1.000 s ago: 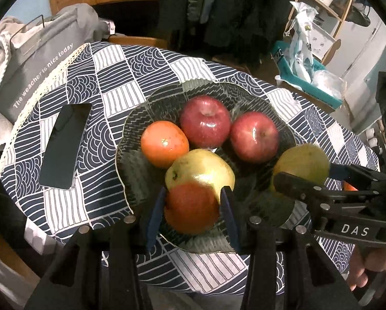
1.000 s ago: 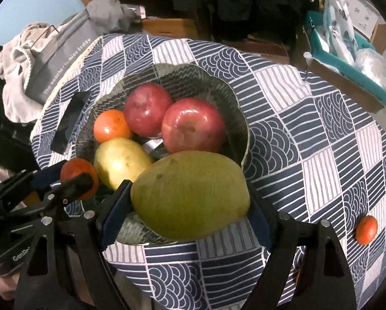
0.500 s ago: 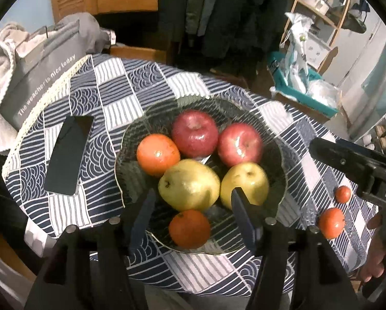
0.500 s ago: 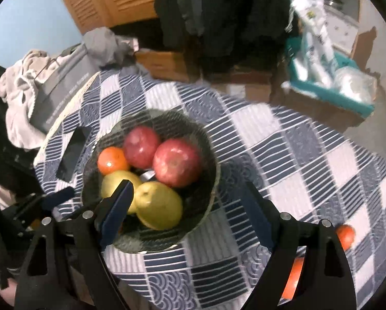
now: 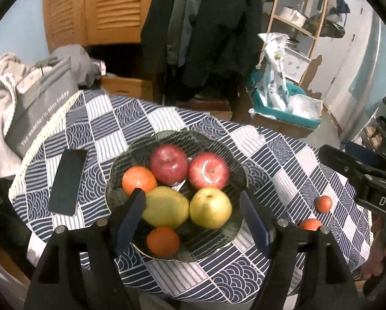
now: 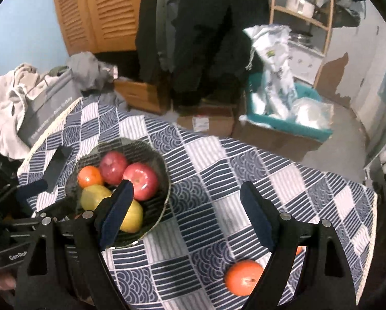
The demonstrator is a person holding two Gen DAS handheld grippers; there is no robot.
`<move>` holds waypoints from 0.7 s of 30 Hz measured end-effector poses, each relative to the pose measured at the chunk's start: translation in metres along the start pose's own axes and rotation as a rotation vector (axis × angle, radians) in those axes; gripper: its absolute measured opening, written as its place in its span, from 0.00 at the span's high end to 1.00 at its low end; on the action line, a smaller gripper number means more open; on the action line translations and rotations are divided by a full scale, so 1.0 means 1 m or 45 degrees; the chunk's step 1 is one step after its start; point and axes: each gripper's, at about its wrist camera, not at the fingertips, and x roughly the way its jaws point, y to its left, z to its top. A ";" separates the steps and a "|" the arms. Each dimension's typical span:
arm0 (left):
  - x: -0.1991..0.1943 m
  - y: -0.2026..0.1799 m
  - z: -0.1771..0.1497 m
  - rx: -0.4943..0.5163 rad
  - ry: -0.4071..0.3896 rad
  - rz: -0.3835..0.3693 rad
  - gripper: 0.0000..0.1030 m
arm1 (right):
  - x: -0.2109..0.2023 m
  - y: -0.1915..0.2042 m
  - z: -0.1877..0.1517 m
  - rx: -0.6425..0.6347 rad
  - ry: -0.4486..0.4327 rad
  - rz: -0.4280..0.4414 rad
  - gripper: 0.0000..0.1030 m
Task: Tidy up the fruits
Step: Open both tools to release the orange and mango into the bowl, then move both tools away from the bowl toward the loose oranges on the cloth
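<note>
A dark glass bowl [image 5: 220,248] on the patterned tablecloth holds two red apples [image 5: 169,164], two yellow pears [image 5: 210,208] and two oranges [image 5: 163,240]. My left gripper [image 5: 193,215] is open and empty, raised above the bowl's near side. My right gripper [image 6: 186,210] is open and empty, above the cloth to the right of the bowl [image 6: 155,222]. Two oranges lie loose on the cloth at the right: one [image 6: 243,277] near my right gripper's right finger, and a smaller one [image 5: 324,203] farther back.
A black phone [image 5: 68,180] lies left of the bowl. A grey bag [image 5: 41,108] and clothes sit at the table's far left edge. Beyond the table are a cardboard box, a teal bin [image 6: 283,118] and hanging coats.
The left gripper let go of the orange and the right gripper let go of the pear, both into the bowl. Both grippers opened and pulled back and up; the right one swung right.
</note>
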 end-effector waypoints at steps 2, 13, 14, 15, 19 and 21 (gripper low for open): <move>-0.004 -0.007 0.002 0.015 -0.012 -0.010 0.25 | -0.008 -0.005 -0.001 0.009 -0.019 -0.007 0.17; -0.027 -0.045 0.008 0.111 -0.091 -0.025 0.20 | -0.052 -0.040 -0.009 0.072 -0.126 -0.050 0.17; -0.029 -0.050 0.008 0.122 -0.095 -0.027 0.18 | -0.056 -0.042 -0.010 0.074 -0.136 -0.055 0.17; -0.030 -0.053 0.008 0.128 -0.100 -0.030 0.17 | -0.060 -0.045 -0.011 0.075 -0.147 -0.062 0.17; -0.039 -0.064 0.010 0.145 -0.123 -0.053 0.17 | -0.075 -0.055 -0.015 0.075 -0.185 -0.094 0.17; -0.044 -0.072 0.012 0.154 -0.139 -0.064 0.17 | -0.082 -0.061 -0.017 0.076 -0.204 -0.109 0.17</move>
